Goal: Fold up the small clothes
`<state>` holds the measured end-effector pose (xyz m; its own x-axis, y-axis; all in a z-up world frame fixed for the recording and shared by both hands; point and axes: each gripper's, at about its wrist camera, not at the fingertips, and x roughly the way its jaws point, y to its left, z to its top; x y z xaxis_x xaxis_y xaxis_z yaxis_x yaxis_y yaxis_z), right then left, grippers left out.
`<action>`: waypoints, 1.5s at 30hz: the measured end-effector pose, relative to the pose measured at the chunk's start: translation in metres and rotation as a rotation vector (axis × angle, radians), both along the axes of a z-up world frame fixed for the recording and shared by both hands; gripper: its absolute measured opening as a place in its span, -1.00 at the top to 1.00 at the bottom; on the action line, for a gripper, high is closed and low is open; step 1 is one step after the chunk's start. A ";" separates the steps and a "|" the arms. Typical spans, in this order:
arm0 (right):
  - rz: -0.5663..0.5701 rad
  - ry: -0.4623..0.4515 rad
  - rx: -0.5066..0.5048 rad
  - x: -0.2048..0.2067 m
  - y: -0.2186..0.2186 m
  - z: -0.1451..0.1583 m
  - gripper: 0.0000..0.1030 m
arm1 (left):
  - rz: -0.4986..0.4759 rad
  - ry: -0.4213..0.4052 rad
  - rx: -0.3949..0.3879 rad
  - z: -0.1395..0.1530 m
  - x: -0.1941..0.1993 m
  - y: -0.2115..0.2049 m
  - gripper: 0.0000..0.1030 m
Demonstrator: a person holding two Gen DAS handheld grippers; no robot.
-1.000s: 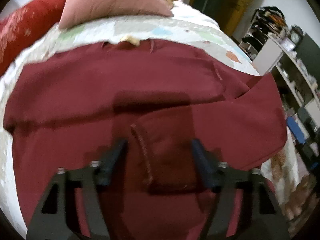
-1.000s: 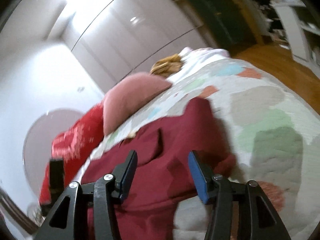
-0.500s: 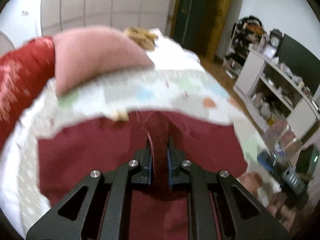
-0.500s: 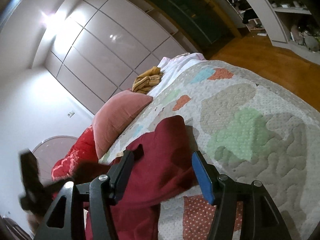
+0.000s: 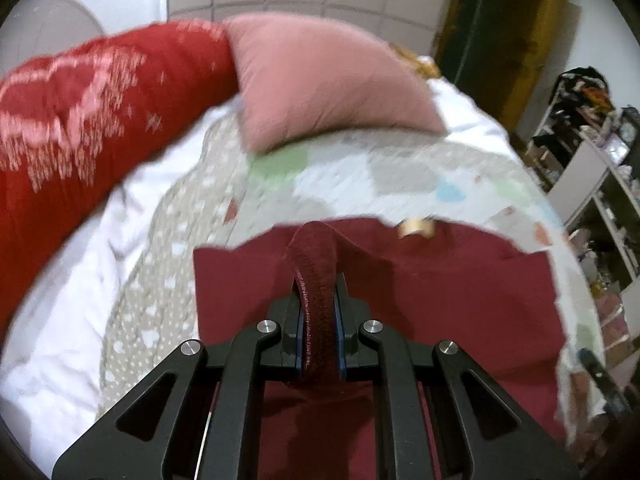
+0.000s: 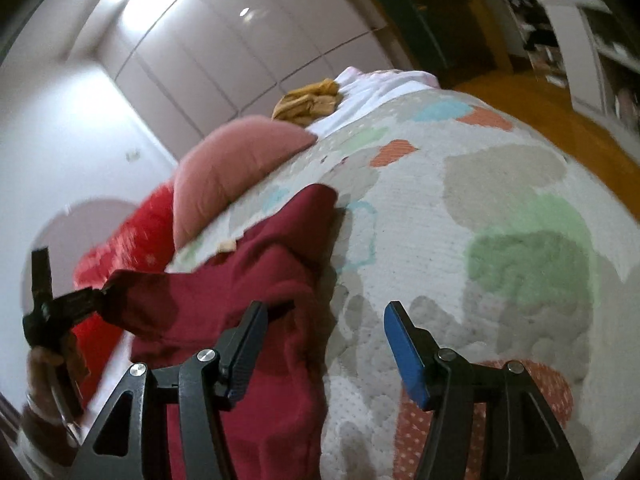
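Note:
A maroon garment [image 5: 440, 300] lies spread on the patchwork quilt [image 5: 360, 176]. My left gripper [image 5: 318, 320] is shut on a ribbed cuff [image 5: 316, 264] of it, and the fabric rises between the pads. From the right wrist view, the left gripper [image 6: 96, 300] holds that end lifted off the bed at the left, stretching the garment [image 6: 256, 292]. My right gripper [image 6: 324, 328] stands open above the garment's right edge. Its left finger is over the cloth, its right finger over the quilt [image 6: 500, 208], and it grips nothing.
A pink pillow [image 5: 328, 84] and a red patterned cushion [image 5: 80, 120] lie at the head of the bed. A yellow cloth [image 6: 308, 100] sits beyond the pillow. Shelves [image 5: 592, 168] stand at the right. A person's hand [image 6: 40, 364] holds the left gripper.
My left gripper closed on the maroon cuff, then lifted it and carried it sideways to the left. The right gripper stayed open and shifted only a little over the garment's edge.

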<state>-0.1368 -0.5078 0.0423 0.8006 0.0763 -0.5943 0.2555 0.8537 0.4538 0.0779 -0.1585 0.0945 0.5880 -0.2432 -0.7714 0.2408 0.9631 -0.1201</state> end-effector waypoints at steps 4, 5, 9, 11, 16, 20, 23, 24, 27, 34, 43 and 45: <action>0.053 0.036 -0.112 0.012 0.018 0.004 -0.14 | 0.041 0.056 -0.020 -0.023 0.008 0.014 0.80; 0.066 0.040 -0.129 0.016 0.021 0.005 -0.14 | 0.046 0.068 -0.027 -0.027 0.009 0.017 0.80; 0.121 0.045 -0.183 0.040 0.035 0.010 -0.09 | 0.044 0.081 -0.004 -0.042 0.008 0.016 0.80; 0.131 0.077 -0.234 0.055 0.041 0.008 0.09 | 0.040 0.086 0.004 -0.048 0.006 0.013 0.80; 0.114 0.140 -0.097 0.078 0.021 -0.015 0.51 | 0.026 0.085 0.003 -0.052 0.003 0.009 0.80; 0.115 0.105 -0.063 0.065 0.008 -0.008 0.86 | 0.006 0.104 -0.057 -0.050 0.004 0.012 0.79; 0.093 0.090 -0.132 0.046 0.010 -0.002 0.88 | -0.010 0.128 -0.062 -0.060 0.003 0.007 0.72; 0.079 0.127 -0.143 0.044 0.008 -0.009 0.89 | -0.014 0.123 -0.048 -0.063 0.002 0.005 0.71; 0.060 0.156 -0.115 0.042 0.002 -0.021 0.89 | -0.025 0.105 -0.037 -0.060 0.000 0.004 0.70; 0.012 0.037 -0.128 0.036 0.001 0.025 0.81 | 0.017 0.053 -0.027 -0.047 -0.003 0.021 0.43; 0.119 0.270 -0.305 0.112 0.044 -0.020 0.81 | 0.004 0.064 -0.028 -0.063 -0.004 0.024 0.35; 0.098 0.261 -0.275 0.112 0.033 -0.026 0.81 | 0.003 0.070 -0.035 -0.061 -0.007 0.028 0.35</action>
